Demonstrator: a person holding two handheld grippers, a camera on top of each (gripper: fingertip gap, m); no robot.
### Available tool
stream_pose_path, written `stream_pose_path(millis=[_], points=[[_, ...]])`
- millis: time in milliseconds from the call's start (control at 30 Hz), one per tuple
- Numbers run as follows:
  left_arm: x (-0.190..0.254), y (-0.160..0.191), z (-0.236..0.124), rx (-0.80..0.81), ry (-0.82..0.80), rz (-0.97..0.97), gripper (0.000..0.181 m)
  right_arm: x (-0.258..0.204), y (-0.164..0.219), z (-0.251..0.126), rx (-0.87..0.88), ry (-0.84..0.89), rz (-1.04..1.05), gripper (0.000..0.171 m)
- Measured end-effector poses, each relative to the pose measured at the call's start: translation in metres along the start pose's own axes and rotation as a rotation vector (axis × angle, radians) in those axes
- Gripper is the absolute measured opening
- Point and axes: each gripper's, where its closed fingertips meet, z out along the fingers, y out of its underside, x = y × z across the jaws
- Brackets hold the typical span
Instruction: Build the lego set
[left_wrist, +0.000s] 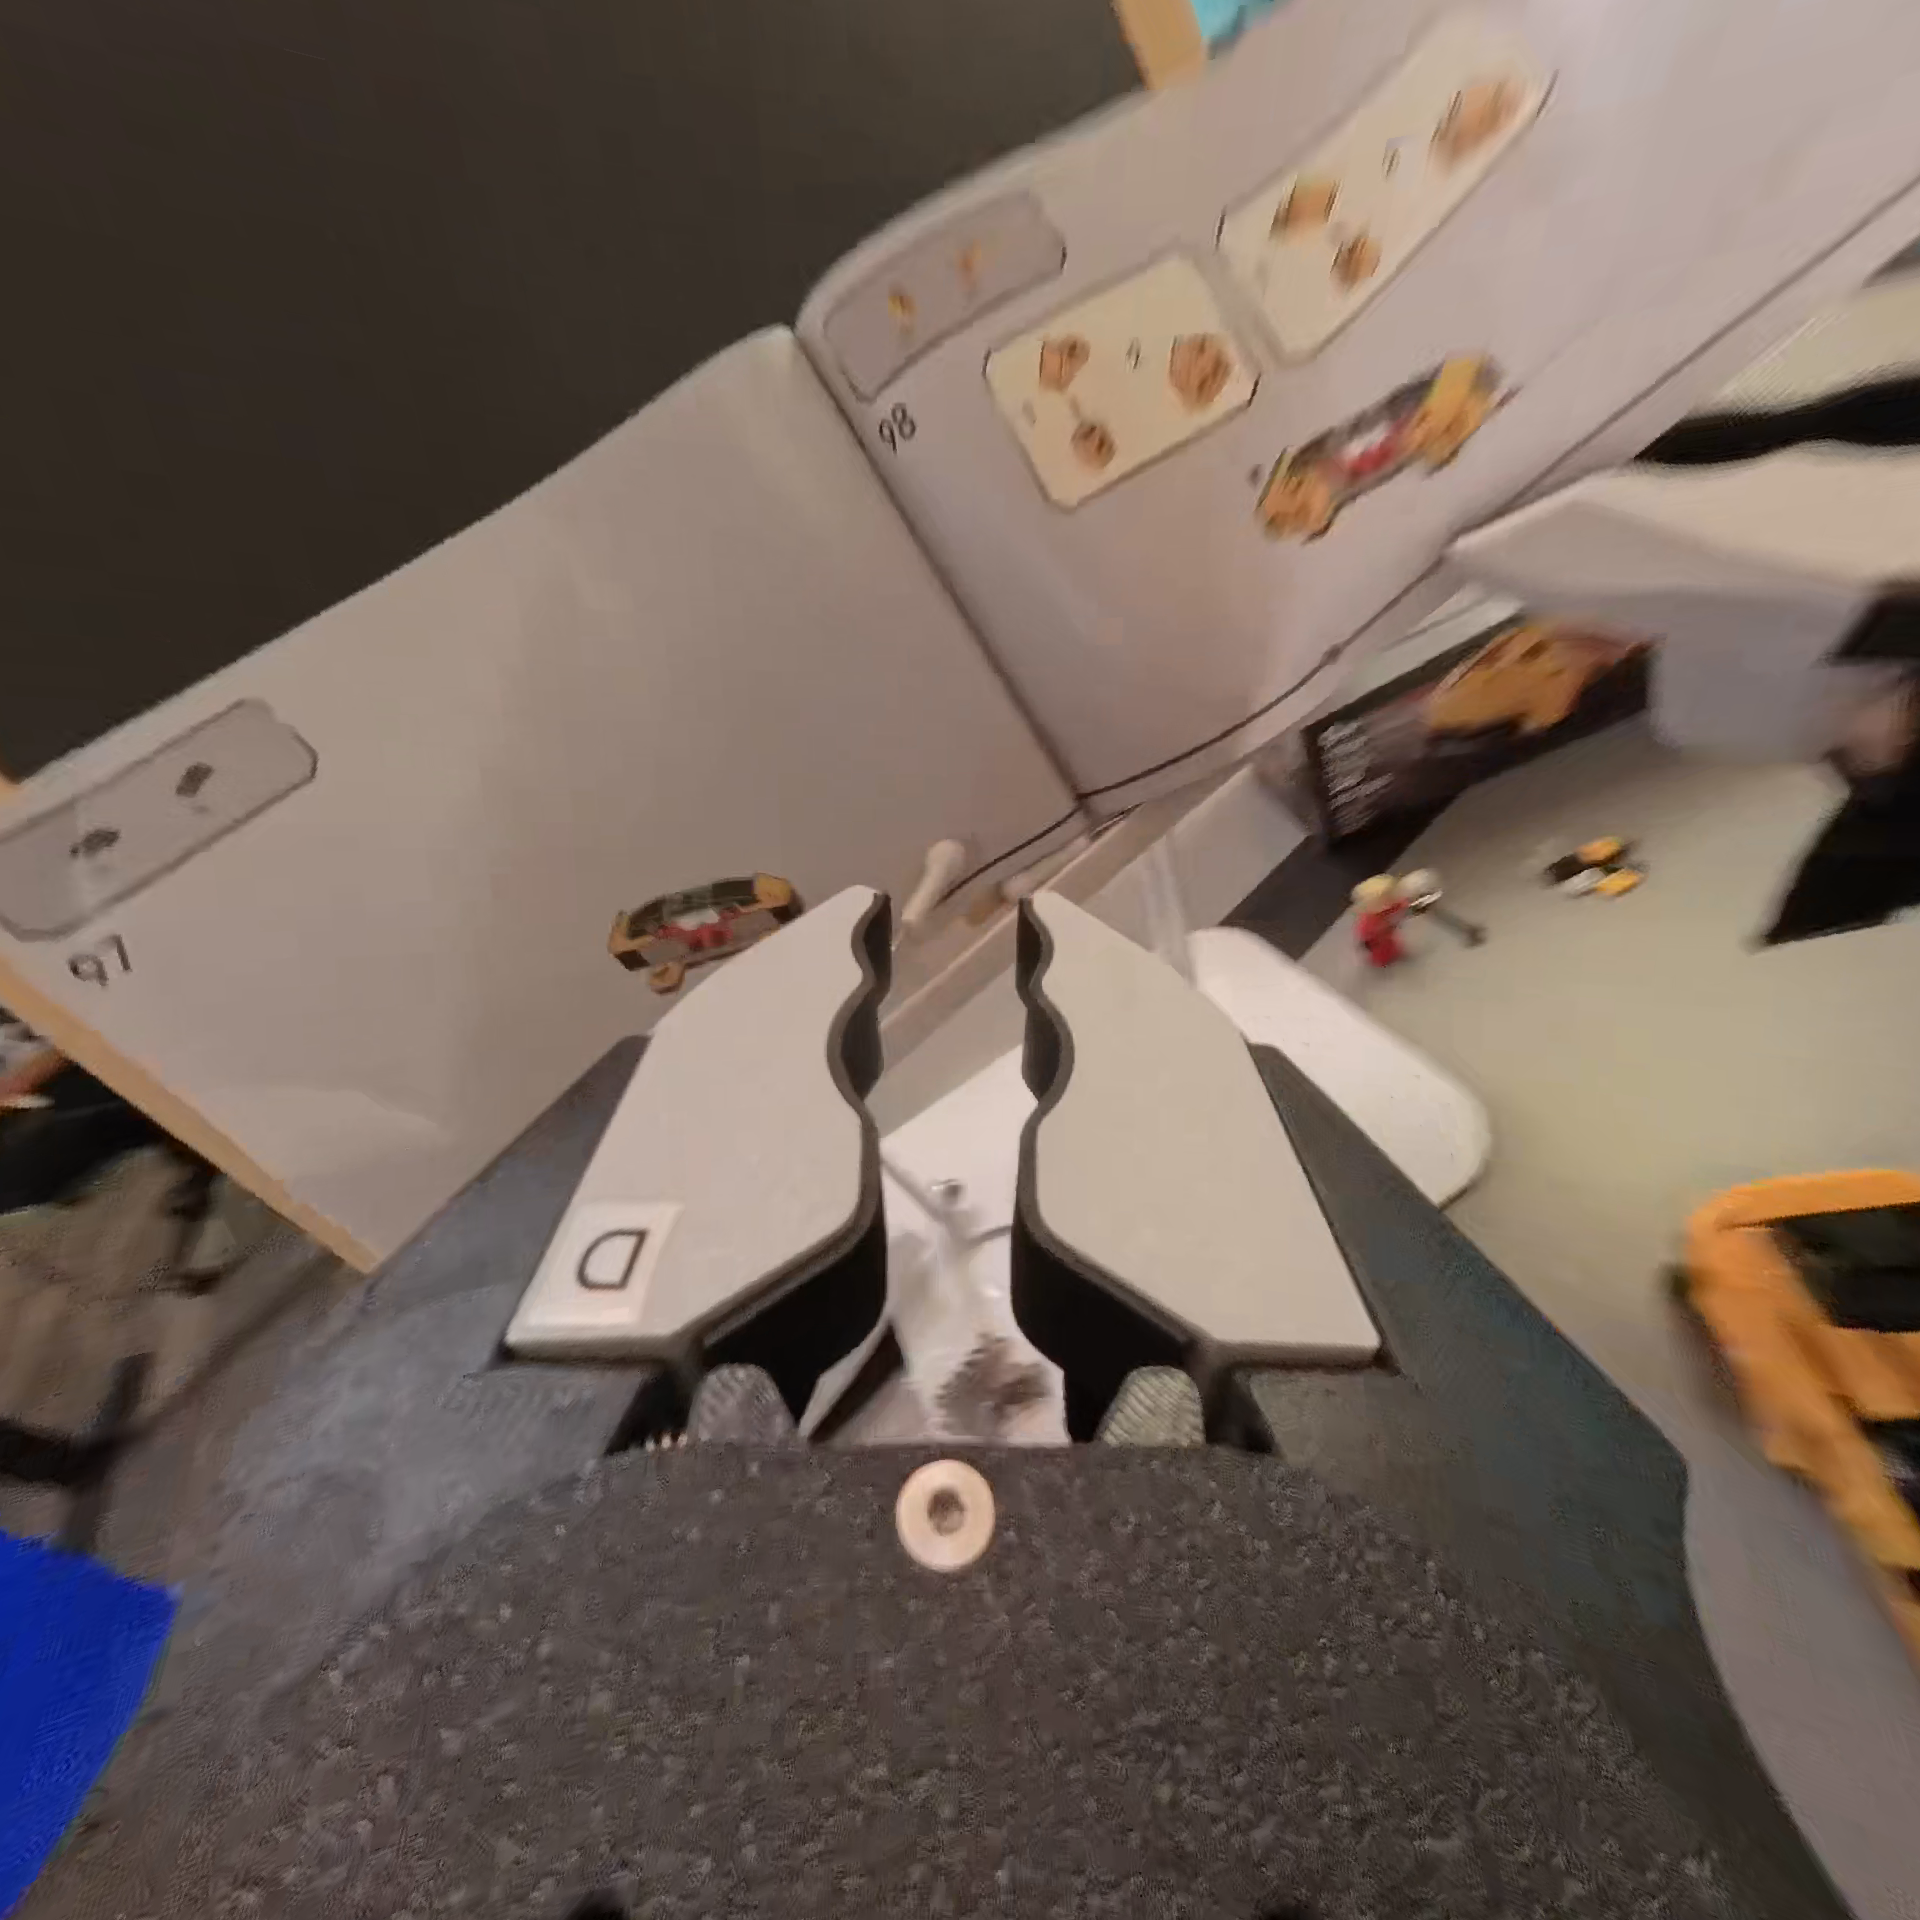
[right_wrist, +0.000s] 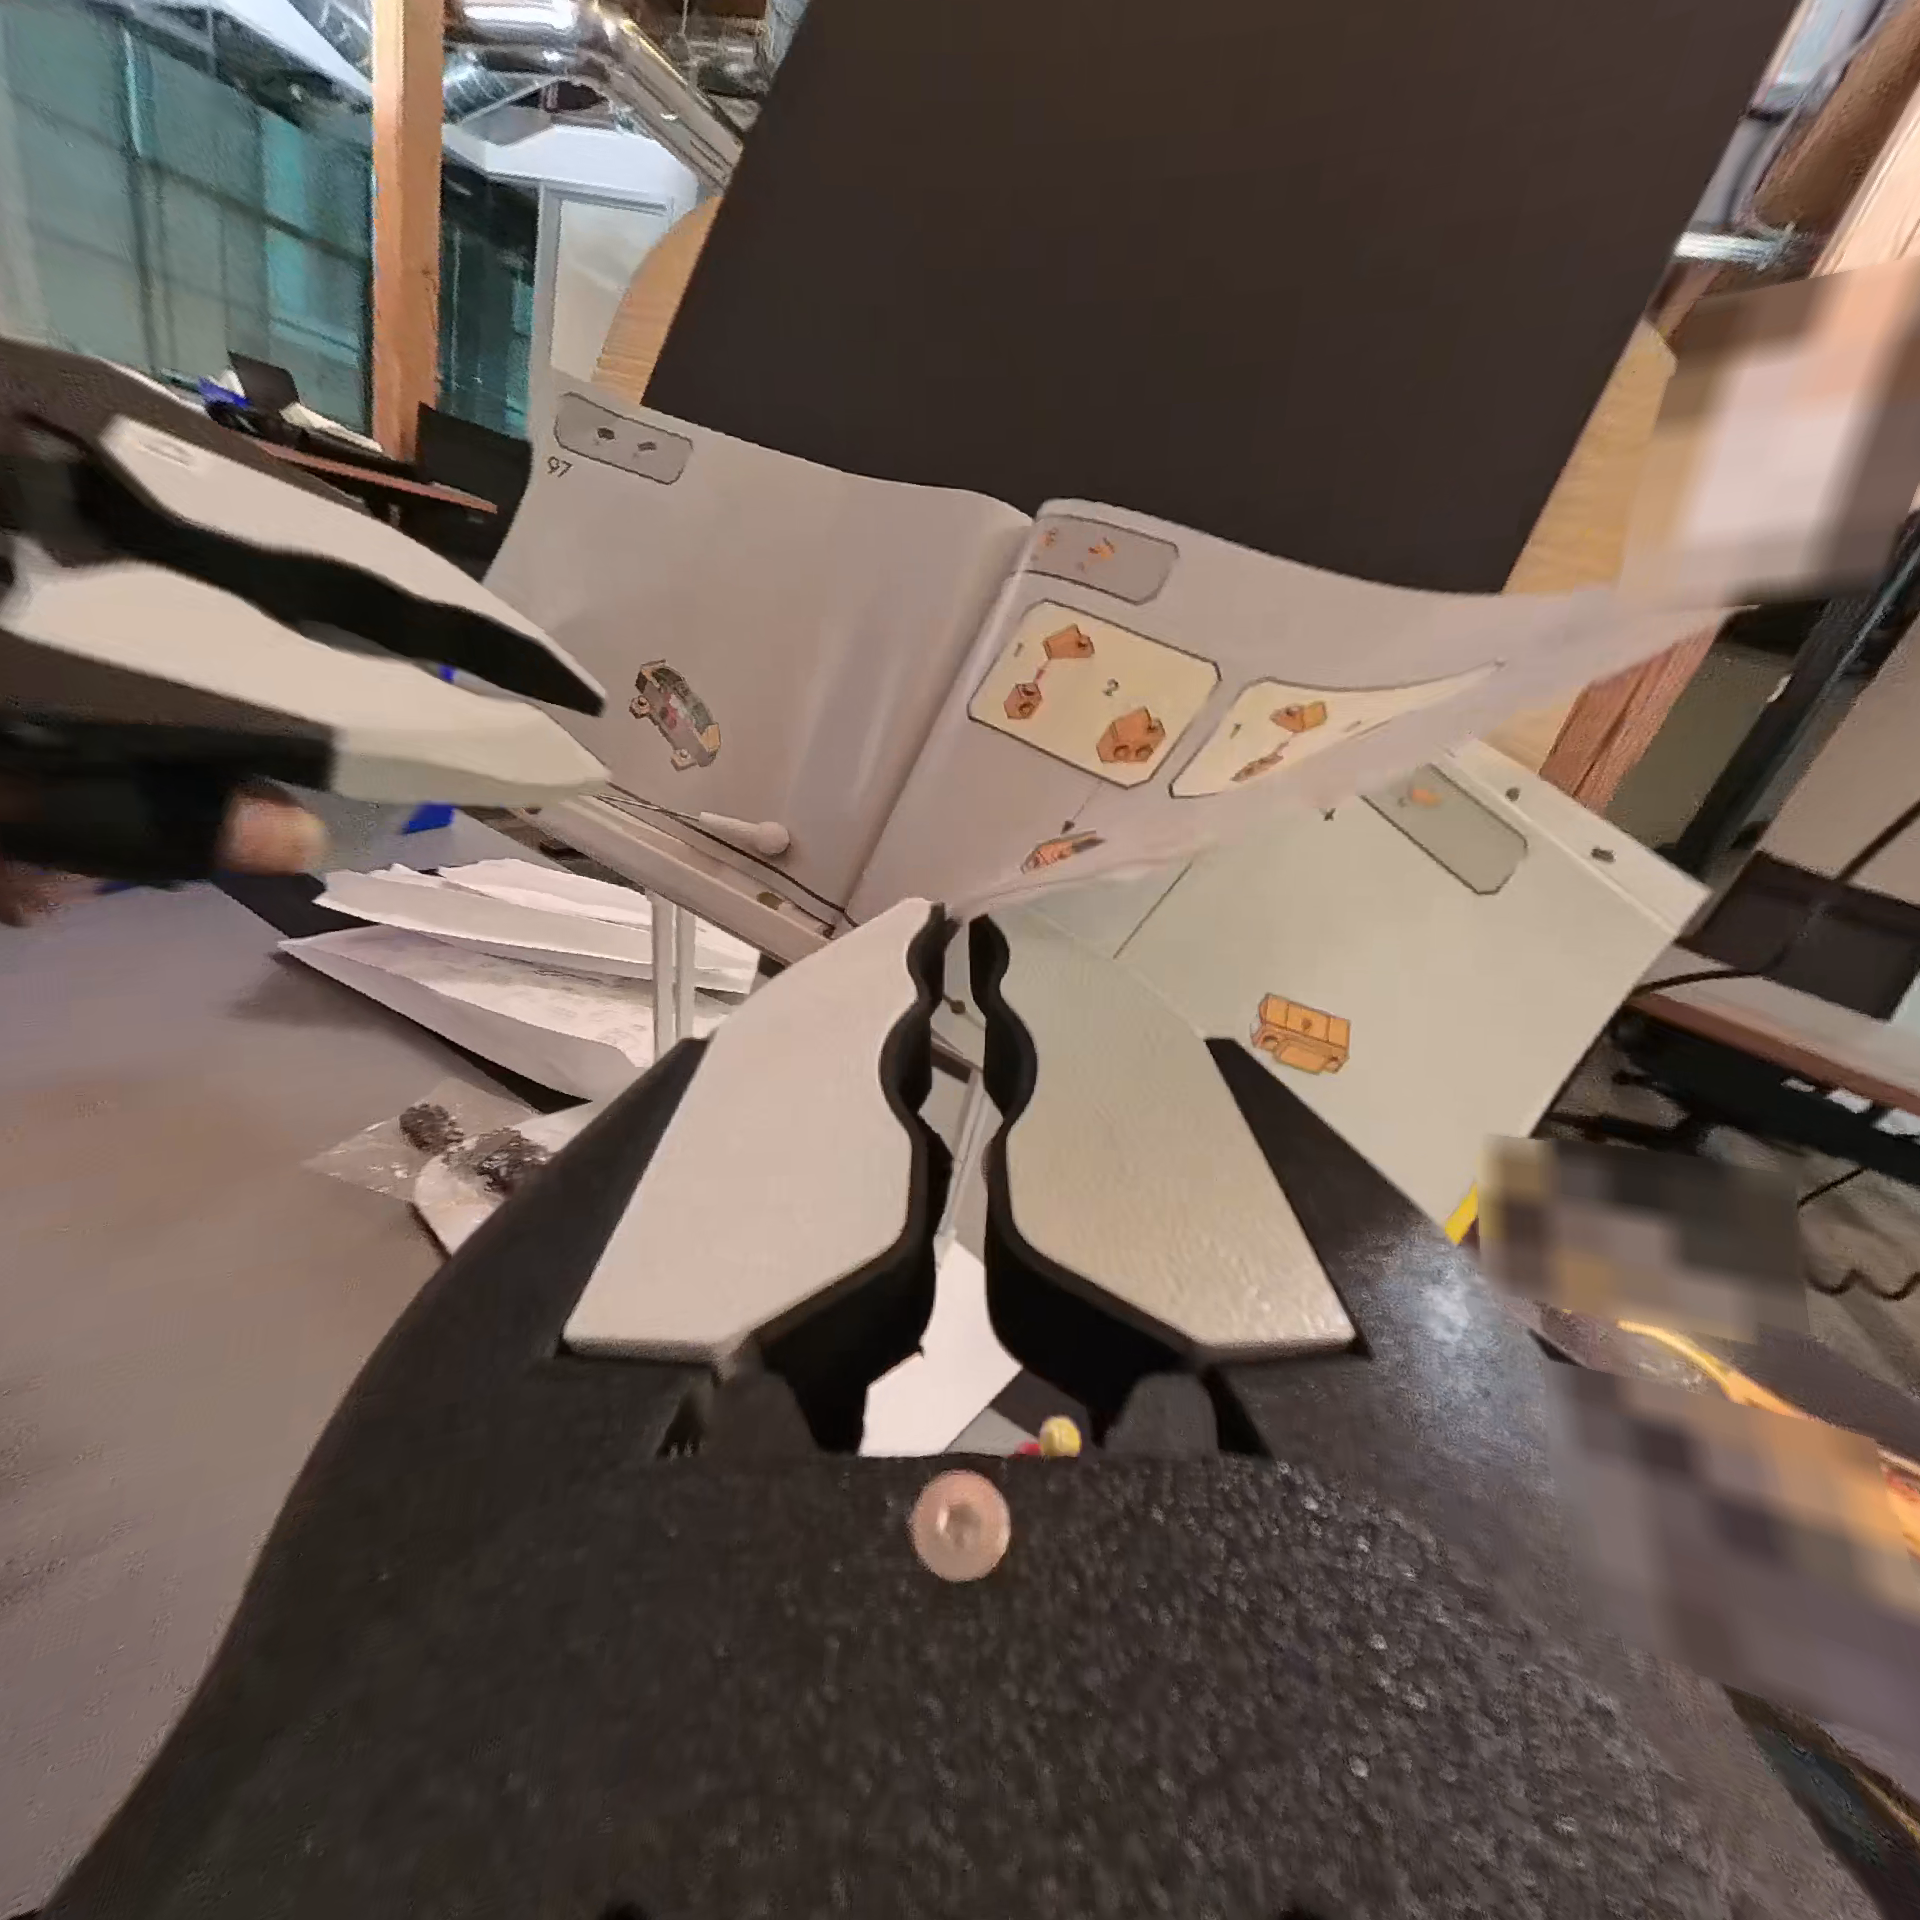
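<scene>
Right gripper (right_wrist: 954, 920) was pinched shut on the lower corner of a booklet page (right_wrist: 1195, 727), holding it lifted and curled, most likely mid page-turn to reach the next build step. The instruction booklet (left_wrist: 623, 675) stood propped on a stand so both cameras could read it. Left gripper (left_wrist: 954, 914) was empty, fingers parted with a narrow gap, hovering near the booklet's bottom edge, probably ready to steady the sheet. The yellow lego car (left_wrist: 1808, 1340) sat on the table at the right, with a red minifigure (left_wrist: 1387, 920) and small loose parts (left_wrist: 1590, 868) further off, untouched.
</scene>
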Motion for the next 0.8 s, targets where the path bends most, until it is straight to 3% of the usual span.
stream_pose_path(millis=[67, 267, 567, 800], points=[[-0.005, 0.006, 0.016, -0.071, -0.035, 0.088, 0.024, 0.003, 0.002, -0.001, -0.009, -0.002, 0.026, 0.003], [0.002, 0.034, 0.042, -0.302, 0.06, 0.193, 0.028, -0.001, 0.003, -0.002, -0.015, -0.028, -0.009, 0.001], [0.004, 0.037, 0.037, -0.233, 0.29, 0.042, 0.011, -0.012, -0.008, 0.002, -0.003, -0.065, -0.085, 0.0], [-0.006, 0.034, 0.032, -0.277, 0.295, 0.17, 0.002, -0.013, -0.011, 0.004, -0.025, -0.087, -0.11, 0.0]])
